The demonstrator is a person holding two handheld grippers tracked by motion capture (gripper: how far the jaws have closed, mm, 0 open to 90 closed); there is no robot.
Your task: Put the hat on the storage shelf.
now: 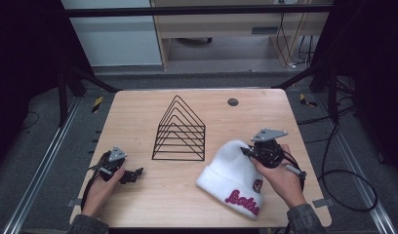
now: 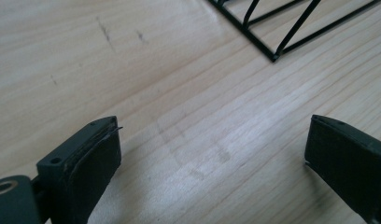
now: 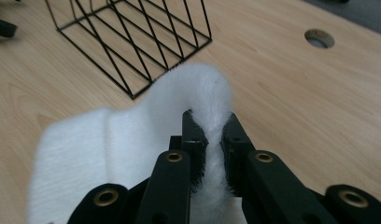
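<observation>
In the high view, a white knitted beanie point(image 1: 232, 176) lies on the right front part of the wooden desk point(image 1: 138, 195). It is soft and fluffy, with a folded cuff that carries pink embroidered letters and a small dark patch. The right hand-held gripper point(image 1: 246, 151) is at the top of the beanie, and its jaws are pressed together on the fabric there. The left hand-held gripper point(image 1: 136, 174) rests low on the left front part of the desk, well apart from the beanie. Between them, nearer the middle, stands a black wire rack point(image 1: 180, 131) made of triangle frames, just beside the top of the beanie. A small round hole point(image 1: 233, 102) is in the desk behind the rack. In the left gripper view, the left hand-held gripper point(image 2: 212, 149) has its jaws wide apart with only bare wood between them, and a corner of the wire rack point(image 2: 275, 42) is ahead. In the right gripper view, the right hand-held gripper point(image 3: 211, 128) is clamped on a raised fold of the white beanie point(image 3: 109, 140), which looks fuzzy; the wire rack point(image 3: 132, 37) stands close behind it and the round hole point(image 3: 319, 38) is farther to the right.
</observation>
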